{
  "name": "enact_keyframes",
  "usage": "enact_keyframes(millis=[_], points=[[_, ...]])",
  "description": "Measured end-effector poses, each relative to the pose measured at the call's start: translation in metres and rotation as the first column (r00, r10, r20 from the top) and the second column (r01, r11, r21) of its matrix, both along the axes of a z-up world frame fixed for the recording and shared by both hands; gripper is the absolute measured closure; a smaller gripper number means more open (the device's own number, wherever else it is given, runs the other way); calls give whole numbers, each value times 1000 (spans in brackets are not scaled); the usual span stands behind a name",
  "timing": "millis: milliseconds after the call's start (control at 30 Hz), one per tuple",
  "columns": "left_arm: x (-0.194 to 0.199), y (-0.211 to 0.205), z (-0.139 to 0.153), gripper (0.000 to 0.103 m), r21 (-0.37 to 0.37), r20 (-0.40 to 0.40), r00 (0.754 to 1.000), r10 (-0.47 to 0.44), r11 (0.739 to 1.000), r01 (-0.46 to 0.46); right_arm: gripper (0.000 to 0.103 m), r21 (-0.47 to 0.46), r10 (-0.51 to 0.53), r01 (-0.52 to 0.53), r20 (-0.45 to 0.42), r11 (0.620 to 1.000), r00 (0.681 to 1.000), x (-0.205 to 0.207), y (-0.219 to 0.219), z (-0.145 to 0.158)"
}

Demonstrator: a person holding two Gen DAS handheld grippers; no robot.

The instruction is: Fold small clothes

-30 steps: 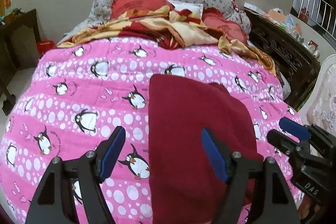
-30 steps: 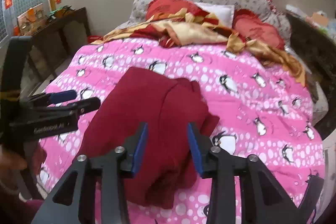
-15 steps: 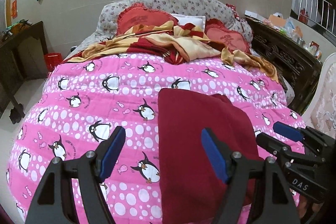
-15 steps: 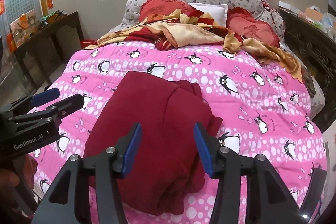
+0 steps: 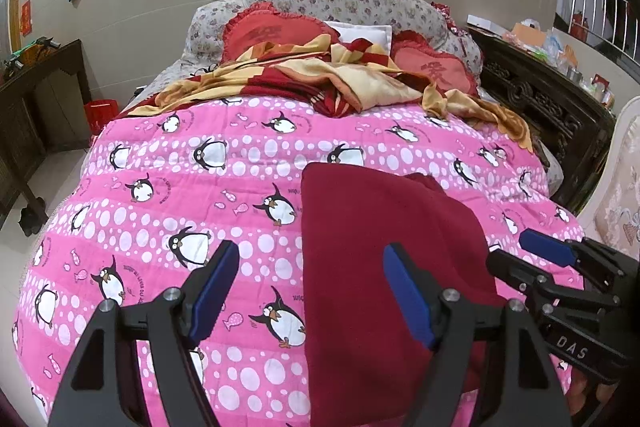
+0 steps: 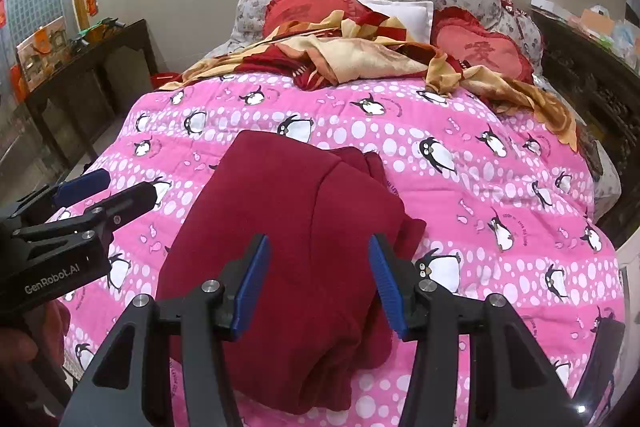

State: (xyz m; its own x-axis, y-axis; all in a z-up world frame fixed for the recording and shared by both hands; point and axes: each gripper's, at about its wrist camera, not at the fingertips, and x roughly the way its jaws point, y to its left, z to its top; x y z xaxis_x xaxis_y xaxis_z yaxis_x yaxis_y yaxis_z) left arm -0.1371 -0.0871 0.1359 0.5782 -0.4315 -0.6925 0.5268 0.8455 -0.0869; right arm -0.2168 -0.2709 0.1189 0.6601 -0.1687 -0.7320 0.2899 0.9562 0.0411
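A folded garment (image 6: pixel 288 247) lies on the quilt (image 6: pixel 480 187) at the near end of the bed. Beyond it at twelve o'clock a rumpled blanket (image 6: pixel 360 59) sits before the pillows (image 6: pixel 476 47). The left hand-held gripper (image 6: pixel 102 189) hangs at nine o'clock of the garment, the right hand-held gripper (image 6: pixel 318 281) above its near part. A side table (image 6: pixel 100 51) stands at ten o'clock.

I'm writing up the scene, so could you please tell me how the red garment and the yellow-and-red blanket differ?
The red garment is plain dark red; the yellow-and-red blanket is patterned. The garment lies folded on the near part of the pink quilt; the blanket lies crumpled by the pillows. Neither is held.
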Motion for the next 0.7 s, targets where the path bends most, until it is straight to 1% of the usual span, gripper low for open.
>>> enact_keyframes(millis=[700], points=[[3,-2,-8,25,8,-11,1000,-3,1000,3,49,15,4,-3,-20,1000,1000,3,0,-9]])
